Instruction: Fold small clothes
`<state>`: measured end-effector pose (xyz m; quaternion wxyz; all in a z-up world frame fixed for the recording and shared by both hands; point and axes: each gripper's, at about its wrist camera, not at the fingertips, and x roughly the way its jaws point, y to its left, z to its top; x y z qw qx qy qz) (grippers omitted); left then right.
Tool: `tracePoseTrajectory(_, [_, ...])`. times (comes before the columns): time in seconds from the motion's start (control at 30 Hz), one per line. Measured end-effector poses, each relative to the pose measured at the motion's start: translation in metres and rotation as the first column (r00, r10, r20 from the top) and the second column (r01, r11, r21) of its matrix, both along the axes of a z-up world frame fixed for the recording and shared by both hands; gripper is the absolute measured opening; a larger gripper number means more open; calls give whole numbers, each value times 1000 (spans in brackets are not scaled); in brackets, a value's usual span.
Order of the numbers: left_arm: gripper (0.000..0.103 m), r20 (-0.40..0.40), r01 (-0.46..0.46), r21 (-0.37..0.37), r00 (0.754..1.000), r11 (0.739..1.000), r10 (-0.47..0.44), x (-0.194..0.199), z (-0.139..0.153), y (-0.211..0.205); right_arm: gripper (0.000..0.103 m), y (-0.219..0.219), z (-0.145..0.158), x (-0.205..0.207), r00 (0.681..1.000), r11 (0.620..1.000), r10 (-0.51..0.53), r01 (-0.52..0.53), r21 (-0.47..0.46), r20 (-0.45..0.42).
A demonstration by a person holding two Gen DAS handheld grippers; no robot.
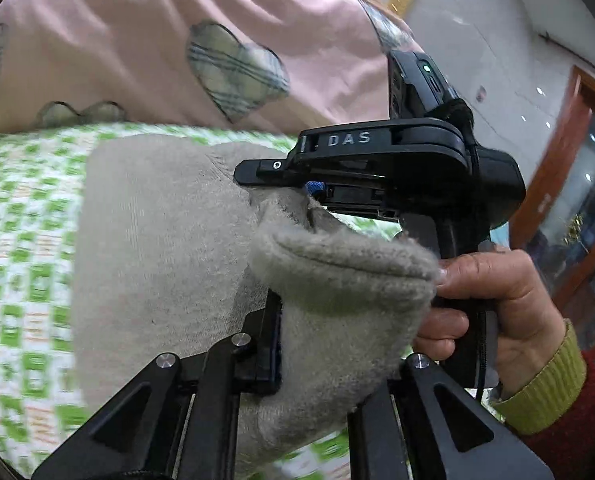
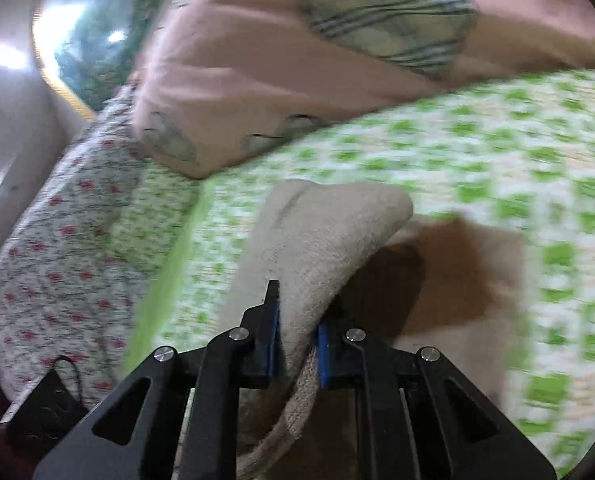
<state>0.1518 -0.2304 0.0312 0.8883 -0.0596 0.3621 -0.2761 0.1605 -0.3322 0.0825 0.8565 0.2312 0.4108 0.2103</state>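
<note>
— What does the left wrist view give you that the other doesn't?

— The right gripper (image 1: 297, 200) seen from outside, black, lying across the centre of the frame, and the hand (image 1: 497, 312) on its grip at lower right, with a yellow-green cuff on a red sleeve. Glossy wood furniture shows at the far right edge. The right wrist view has none of that; it shows a white quilt with red flecks (image 2: 57, 248) at lower left.

— And the garment?

— A small beige fleecy garment (image 1: 169, 240), soft and fuzzy, spread on a green-and-white checked bedspread (image 1: 21, 248). A pink pillow with plaid hearts (image 1: 169, 52) sits behind it in the upper half of both views.

— Where is it relative to the jaws?

— In the left wrist view a thick folded edge runs from the bottom centre, between the left gripper (image 1: 329, 364) jaws, which are clamped on it, up to the tip of the other tool. In the right wrist view a hem of the cloth passes between the blue pads (image 2: 324, 352) at bottom centre, jaws closed on it, the rest lifted in a hump above the bedspread.
</note>
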Motion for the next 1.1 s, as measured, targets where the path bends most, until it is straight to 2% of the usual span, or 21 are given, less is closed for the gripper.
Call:
tracePoseTrajectory(0.2, [10, -92, 69, 44, 994, 997, -64, 3, -38, -47, 17, -47, -43, -10, 991, 993, -87, 78, -87, -101])
tracePoseTrajectory(0.3, [17, -119, 68, 53, 991, 996, -62, 4, -48, -50, 17, -47, -53, -10, 992, 991, -79, 69, -111, -93])
tracePoseTrajectory(0.37, [33, -142, 83, 35, 987, 996, -77, 3, -46, -45, 17, -44, -52, -9, 995, 989, -73, 63, -130, -72])
tracePoseTrajectory(0.5, [44, -172, 120, 21, 978, 993, -114, -15, -37, -30, 18, -42, -51, -9, 995, 980, -85, 75, -183, -43])
tracePoseTrajectory(0.6, [53, -165, 108, 2, 981, 994, -106, -31, -21, -1, 28, -47, -48, -16, 992, 972, -122, 113, -207, -30])
tracePoseTrajectory(0.67, [70, -141, 71, -5, 987, 997, -71, -37, -9, 25, 43, -51, -44, -26, 987, 961, -157, 147, -234, -28])
tracePoseTrajectory(0.7, [73, -123, 42, -4, 991, 999, -43, -39, -3, 38, 64, -53, -43, -30, 984, 956, -172, 159, -245, -35])
tracePoseTrajectory(0.73, [77, -103, 0, -2, 995, 1000, 0, -40, 3, 55, 77, -56, -42, -36, 982, 955, -184, 168, -245, -41])
tracePoseTrajectory(0.77, [81, -99, -23, -2, 995, 1000, 22, -39, 6, 65, 77, -59, -41, -41, 983, 959, -181, 167, -231, -39])
tracePoseTrajectory(0.87, [82, -138, -89, -13, 987, 996, 87, -18, 3, 92, 79, -66, -41, -53, 988, 979, -147, 137, -150, -56])
tracePoseTrajectory(1.0, [82, -295, -123, -100, 951, 987, 88, 26, -23, 106, 80, -60, -46, -51, 989, 986, -118, 107, -132, -84])
tracePoseTrajectory(1.1, [82, -371, -140, -139, 925, 980, 79, 56, -42, 105, 80, -62, -55, -45, 989, 994, -98, 92, -60, -109])
